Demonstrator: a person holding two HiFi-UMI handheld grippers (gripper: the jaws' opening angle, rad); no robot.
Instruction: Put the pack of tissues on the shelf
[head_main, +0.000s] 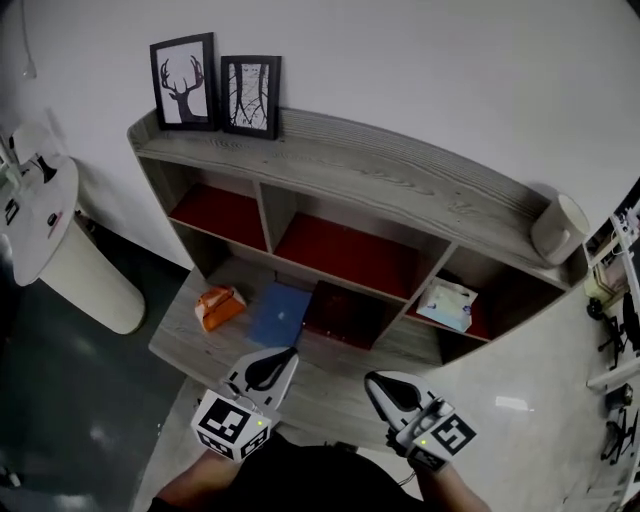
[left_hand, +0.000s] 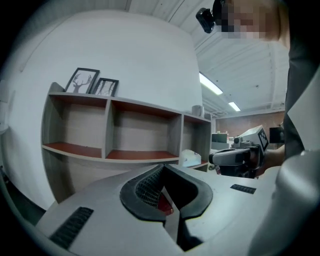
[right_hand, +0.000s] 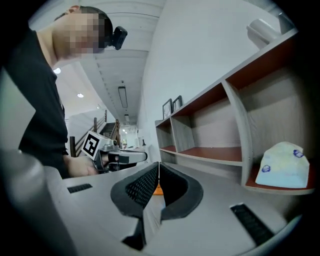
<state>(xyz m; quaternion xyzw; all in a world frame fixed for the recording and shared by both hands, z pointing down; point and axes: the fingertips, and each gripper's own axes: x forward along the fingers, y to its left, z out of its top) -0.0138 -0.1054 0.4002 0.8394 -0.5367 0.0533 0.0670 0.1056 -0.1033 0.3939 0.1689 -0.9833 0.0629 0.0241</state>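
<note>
Both grippers are empty with jaws pressed together: left gripper (head_main: 288, 354) and right gripper (head_main: 374, 381) hover side by side over the near edge of the tabletop (head_main: 185, 340), touching nothing. The pack of tissues (head_main: 447, 305) lies in the right-end compartment of the shelf (head_main: 400, 190), on its red floor near the front edge. The orange packet (head_main: 218, 306) sits by the tabletop's left edge, with the blue notebook (head_main: 280, 313) and dark red book (head_main: 345, 313) just beside each other mid-table; two framed pictures (head_main: 215, 85) stand at the left end of the shelf's top board.
</note>
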